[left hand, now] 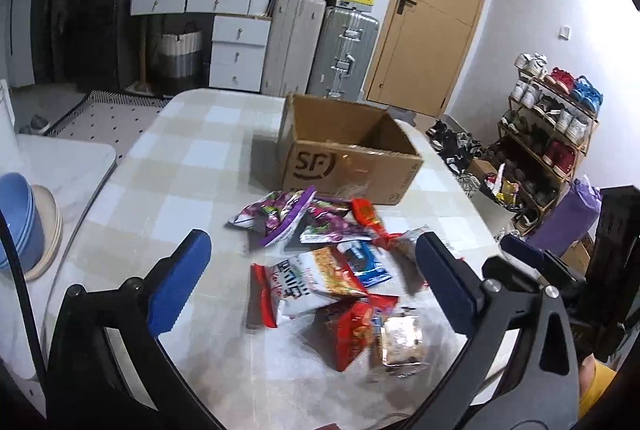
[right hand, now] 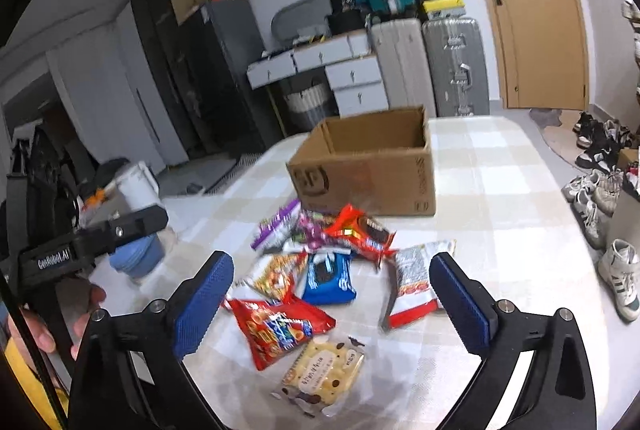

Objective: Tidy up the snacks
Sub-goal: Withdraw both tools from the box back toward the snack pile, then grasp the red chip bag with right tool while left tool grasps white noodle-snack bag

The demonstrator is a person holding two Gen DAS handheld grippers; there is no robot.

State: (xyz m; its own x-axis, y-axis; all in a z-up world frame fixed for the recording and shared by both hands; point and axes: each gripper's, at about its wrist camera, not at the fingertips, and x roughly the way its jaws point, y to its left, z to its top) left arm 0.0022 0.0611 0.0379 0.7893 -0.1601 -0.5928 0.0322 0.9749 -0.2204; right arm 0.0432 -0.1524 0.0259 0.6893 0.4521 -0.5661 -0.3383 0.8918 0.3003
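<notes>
Loose snack packets (right hand: 316, 278) heaped before open, upright cardboard box (right hand: 372, 166).

Glossy plastic snack packets (right hand: 320, 278); matt cardboard box (right hand: 372, 166); smooth checked tablecloth (right hand: 500, 190).

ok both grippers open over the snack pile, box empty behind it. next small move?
Probably lower the right gripper onto the clear-wrapped biscuit pack and close. It lies nearest, alone at the pile's edge with nothing on top, and the cardboard box stands open beyond the pile.
</notes>
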